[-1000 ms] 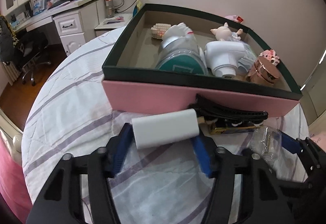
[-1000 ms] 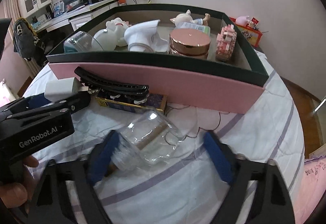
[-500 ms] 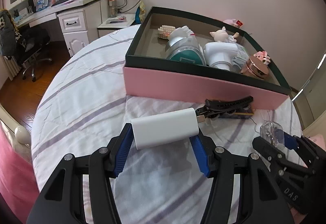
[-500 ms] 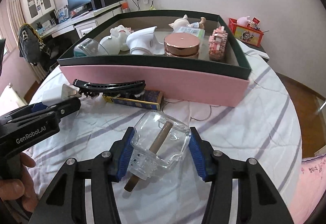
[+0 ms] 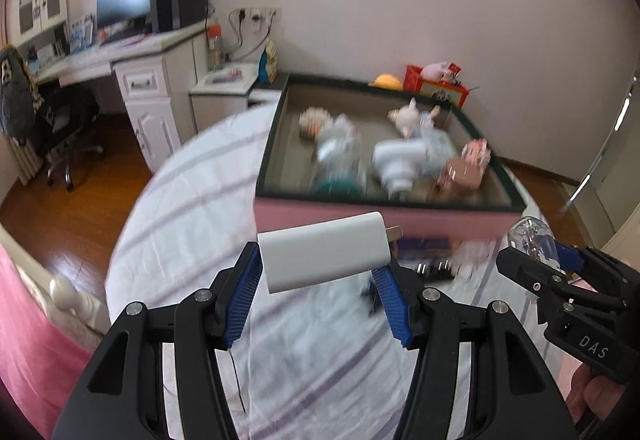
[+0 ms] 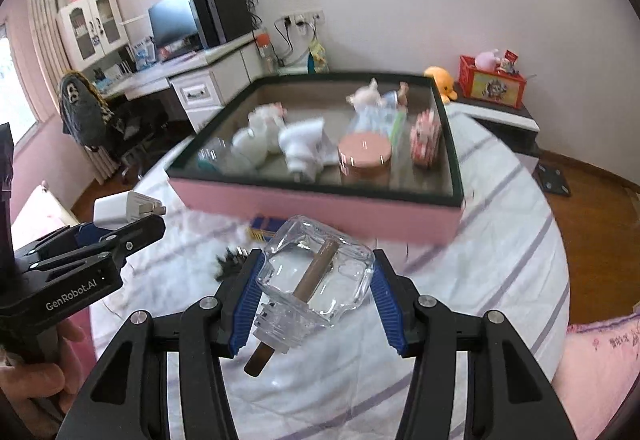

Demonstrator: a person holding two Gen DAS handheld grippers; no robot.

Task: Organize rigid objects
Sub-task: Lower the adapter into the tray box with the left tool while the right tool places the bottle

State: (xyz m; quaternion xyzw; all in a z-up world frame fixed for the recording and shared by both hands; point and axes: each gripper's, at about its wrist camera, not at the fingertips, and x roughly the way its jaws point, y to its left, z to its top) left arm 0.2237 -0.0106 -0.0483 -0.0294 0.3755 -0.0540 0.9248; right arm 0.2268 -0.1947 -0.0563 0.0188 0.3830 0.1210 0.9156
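My left gripper (image 5: pixel 316 280) is shut on a white charger plug (image 5: pixel 324 252) and holds it well above the striped table, in front of the pink box (image 5: pixel 380 220). My right gripper (image 6: pixel 316 288) is shut on a clear glass bottle (image 6: pixel 316 276) with a brown stick inside, also lifted above the table. The box (image 6: pixel 320 204) has a dark green rim and holds several toys and jars. The right gripper shows at the right of the left wrist view (image 5: pixel 536 252), and the left gripper at the left of the right wrist view (image 6: pixel 120 228).
A black hair clip (image 6: pixel 228 264) and a blue-gold flat box (image 6: pixel 266 232) lie on the round striped tablecloth (image 6: pixel 480 260) before the pink box. A desk with a monitor (image 5: pixel 124 4) and an office chair (image 5: pixel 60 120) stand at the left. A red toy crate (image 6: pixel 492 84) sits behind the box.
Both grippers have risen and pulled back from the table, carrying the charger and the glass bottle. The right gripper closed on the bottle one second ago.
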